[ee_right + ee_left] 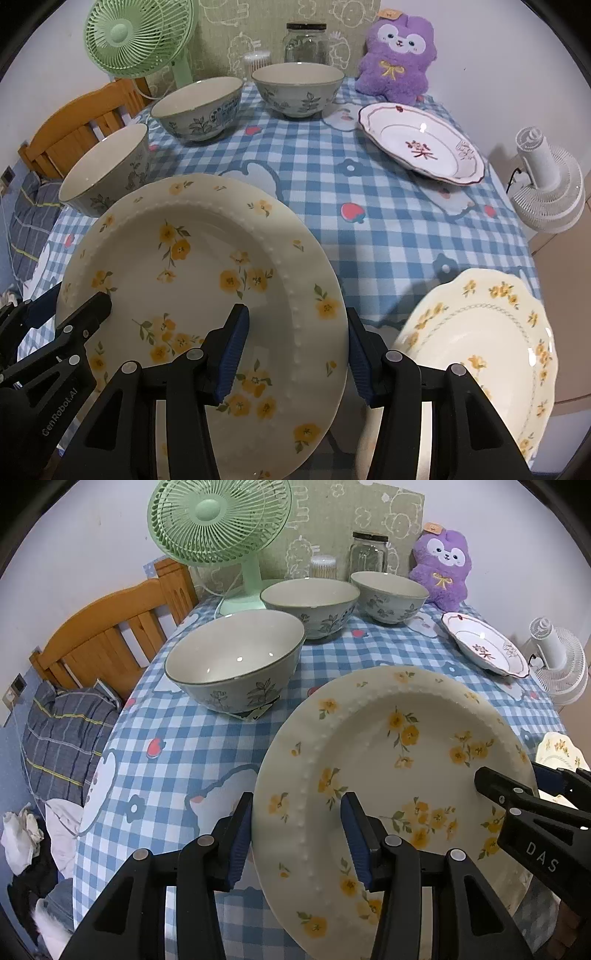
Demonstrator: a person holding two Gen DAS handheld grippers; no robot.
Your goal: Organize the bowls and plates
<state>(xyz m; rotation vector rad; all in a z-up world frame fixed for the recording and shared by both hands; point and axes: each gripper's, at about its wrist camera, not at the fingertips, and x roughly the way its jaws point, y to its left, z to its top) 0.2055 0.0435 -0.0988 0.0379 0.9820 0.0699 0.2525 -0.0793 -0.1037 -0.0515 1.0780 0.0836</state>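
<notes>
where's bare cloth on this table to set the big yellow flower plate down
Widest bare patch: mid-cloth, between the three bowls, the red-trimmed plate and the scalloped yellow plate. Crowded along the back: green fan, jar, purple plush.

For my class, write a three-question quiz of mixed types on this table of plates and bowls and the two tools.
1. How many grey-green ceramic bowls with leaf prints stand on the blue checked tablecloth?
2. True or false: the left tool and right tool both grip the large cream plate with yellow flowers.
3. Which stands beside the purple plush toy? A) clear glass jar B) kettle C) red mug

Key: 1) three; 2) true, one on each side of its rim; 3) A
</notes>
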